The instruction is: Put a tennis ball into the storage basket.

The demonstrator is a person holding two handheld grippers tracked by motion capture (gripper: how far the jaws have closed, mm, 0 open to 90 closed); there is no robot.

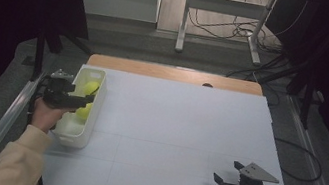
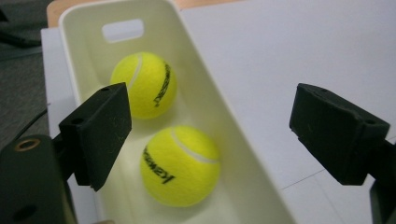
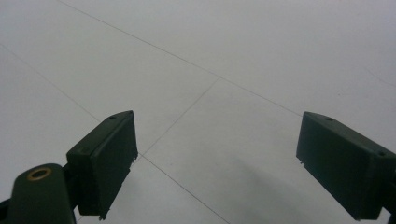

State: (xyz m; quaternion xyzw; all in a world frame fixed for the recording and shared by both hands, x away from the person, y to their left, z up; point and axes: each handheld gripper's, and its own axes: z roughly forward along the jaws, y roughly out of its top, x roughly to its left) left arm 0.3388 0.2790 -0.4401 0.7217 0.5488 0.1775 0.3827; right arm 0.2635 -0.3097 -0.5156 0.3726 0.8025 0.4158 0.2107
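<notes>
A white plastic bin stands along the table's left edge with two yellow tennis balls in it, one farther and one nearer. My left gripper hovers over the bin, open and holding nothing. In the left gripper view its jaws stand wide apart above the far ball and the near ball, with the bin's right wall between them. My right gripper is low at the table's front right, open and empty. In the right gripper view the gripper faces bare white tabletop.
The white table has a wooden strip along its far edge. Metal rails run along both sides. Beyond the table stand a frame's legs and loose cables on the floor.
</notes>
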